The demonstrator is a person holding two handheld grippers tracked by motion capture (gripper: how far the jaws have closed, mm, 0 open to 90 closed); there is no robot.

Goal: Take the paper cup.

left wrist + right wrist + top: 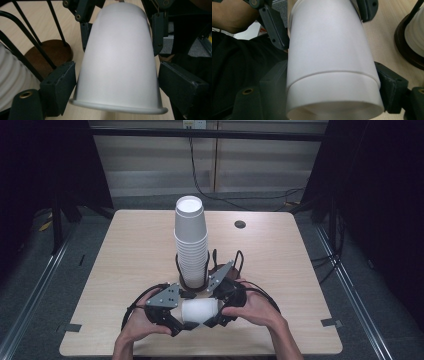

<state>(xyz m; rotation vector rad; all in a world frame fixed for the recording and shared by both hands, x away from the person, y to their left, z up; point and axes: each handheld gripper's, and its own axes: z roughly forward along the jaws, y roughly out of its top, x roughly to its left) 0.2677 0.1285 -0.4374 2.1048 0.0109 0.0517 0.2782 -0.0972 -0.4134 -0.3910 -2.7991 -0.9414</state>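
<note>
A white paper cup (199, 312) lies on its side between the two grippers, low over the near edge of the desk (130, 245); the left gripper (176, 319) has its jaws clamped on the cup near the rolled rim, one pad on each side, as the left gripper view shows (117, 65); the right gripper (216, 316) grips the other end, its jaws pressed against the cup wall, where the right gripper view shows two nested cups (329, 62) with one edge stepped over the other; just beyond both sets of jaws stands a tall stack of white cups (190, 240) in a black wire holder (192, 281) on a dark round base.
</note>
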